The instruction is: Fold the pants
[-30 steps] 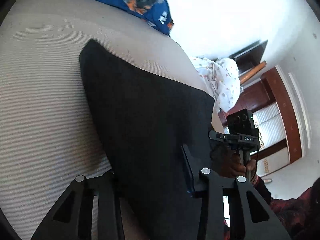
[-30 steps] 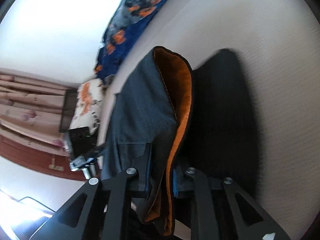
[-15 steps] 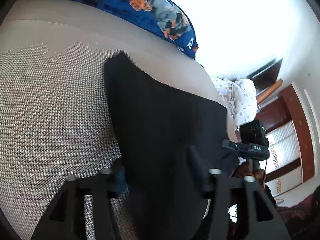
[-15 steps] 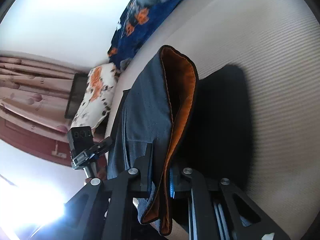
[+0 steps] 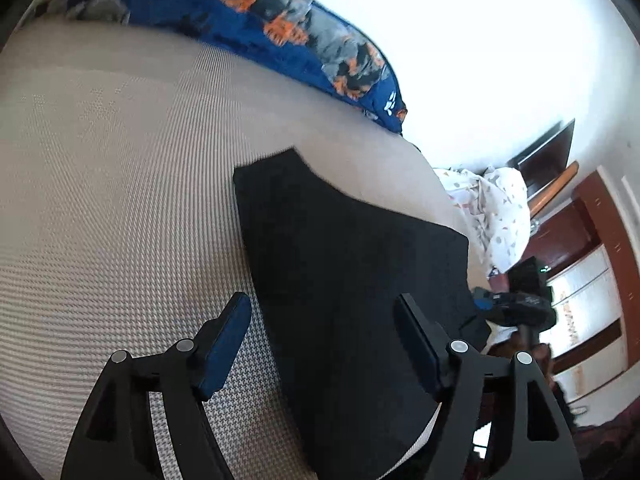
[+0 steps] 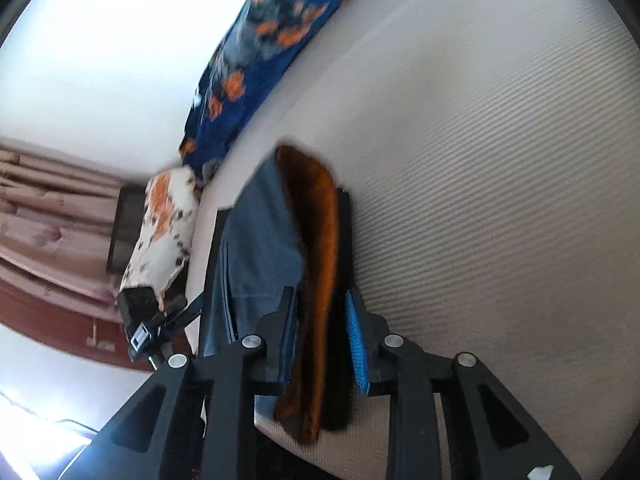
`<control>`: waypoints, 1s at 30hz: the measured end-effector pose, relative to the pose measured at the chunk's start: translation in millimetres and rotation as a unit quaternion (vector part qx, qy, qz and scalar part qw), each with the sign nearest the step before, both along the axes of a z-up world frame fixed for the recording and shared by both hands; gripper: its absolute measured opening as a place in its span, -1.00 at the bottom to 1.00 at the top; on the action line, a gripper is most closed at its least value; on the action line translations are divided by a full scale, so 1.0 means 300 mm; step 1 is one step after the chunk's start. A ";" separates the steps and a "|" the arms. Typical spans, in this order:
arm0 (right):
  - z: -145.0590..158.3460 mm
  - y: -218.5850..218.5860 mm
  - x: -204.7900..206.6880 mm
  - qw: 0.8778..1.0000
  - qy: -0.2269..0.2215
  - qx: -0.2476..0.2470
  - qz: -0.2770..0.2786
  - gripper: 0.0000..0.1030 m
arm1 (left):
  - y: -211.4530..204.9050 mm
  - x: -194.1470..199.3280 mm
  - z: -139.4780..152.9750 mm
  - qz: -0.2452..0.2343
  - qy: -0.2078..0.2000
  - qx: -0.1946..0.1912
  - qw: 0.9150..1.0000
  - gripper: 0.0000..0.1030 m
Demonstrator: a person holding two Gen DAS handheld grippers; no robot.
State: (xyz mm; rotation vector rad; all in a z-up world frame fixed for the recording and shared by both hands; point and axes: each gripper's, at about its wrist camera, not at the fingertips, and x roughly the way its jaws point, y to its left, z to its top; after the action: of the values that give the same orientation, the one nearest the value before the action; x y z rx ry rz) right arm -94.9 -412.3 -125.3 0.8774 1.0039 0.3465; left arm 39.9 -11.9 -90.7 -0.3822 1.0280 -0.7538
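In the left wrist view, the left gripper (image 5: 324, 342) has let go: its jaws are opening, released, above the dark pants (image 5: 352, 280) lying folded flat on the bed (image 5: 120, 200). In the right wrist view, the right gripper (image 6: 320, 336) is opening too, its pads now parting from the pants' orange-lined edge (image 6: 316, 248) between them, so this fold looks finished.

A beige bed (image 5: 120, 200) with a blue floral blanket (image 5: 280, 28) along its edge, white patterned pillow (image 5: 500, 208) nearby.

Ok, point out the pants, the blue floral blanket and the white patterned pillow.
pants (image 5: 352, 280): left wrist view, flat dark top layer.
blue floral blanket (image 5: 256, 28): left wrist view, middle of the printed fabric.
white patterned pillow (image 6: 164, 232): right wrist view, its middle.
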 end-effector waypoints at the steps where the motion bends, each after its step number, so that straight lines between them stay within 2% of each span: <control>1: 0.036 -0.019 -0.027 1.000 -0.006 0.009 0.000 -0.52 | -0.006 -0.006 0.017 -0.002 -0.007 0.001 1.000 0.43; 3: 0.091 -0.013 -0.058 0.999 -0.015 0.021 0.023 -0.52 | -0.017 -0.023 0.049 -0.004 -0.022 0.006 1.000 0.43; 5: 0.131 0.028 -0.077 0.999 -0.001 -0.002 0.050 -0.52 | -0.034 -0.039 0.070 -0.013 -0.032 0.002 0.999 0.44; 9: 0.096 0.101 -0.075 0.996 0.032 -0.010 0.080 -0.52 | -0.070 -0.055 0.077 -0.031 -0.037 0.010 0.999 0.51; 11: 0.077 0.119 -0.074 0.996 0.031 -0.024 0.080 -0.53 | -0.079 -0.061 0.063 -0.036 -0.032 0.017 0.999 0.51; 12: 0.073 0.121 -0.074 0.996 0.030 -0.029 0.077 -0.59 | -0.074 -0.067 0.057 -0.037 -0.029 0.017 0.999 0.51; 13: 0.072 0.125 -0.067 0.996 0.030 -0.031 0.072 -0.78 | -0.073 -0.067 0.044 -0.036 -0.021 0.016 0.999 0.51; 18: 0.124 0.173 -0.063 0.995 -0.001 -0.071 0.077 -0.89 | -0.064 -0.067 0.029 -0.029 -0.010 0.007 1.000 0.51; 23: 0.185 0.170 -0.111 0.994 -0.018 -0.078 0.079 -0.92 | -0.070 -0.070 0.047 -0.035 -0.012 0.009 0.999 0.53; 26: 0.142 0.138 -0.138 0.992 0.013 -0.104 0.075 -0.99 | -0.095 -0.079 0.037 -0.047 -0.015 0.014 0.999 0.59; 28: 0.056 0.110 -0.138 0.992 0.054 -0.094 0.066 -0.98 | -0.108 -0.083 0.026 -0.051 -0.014 0.020 0.998 0.59; 30: 0.012 0.101 -0.138 0.992 0.071 -0.087 0.060 -0.98 | -0.118 -0.089 0.017 -0.054 -0.012 0.026 0.998 0.59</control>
State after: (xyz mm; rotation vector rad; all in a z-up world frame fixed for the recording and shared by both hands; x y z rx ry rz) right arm -136.3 -382.1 -121.5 0.6929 1.2027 0.2973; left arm 13.2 -47.2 -85.6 -0.2738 1.0490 -0.8262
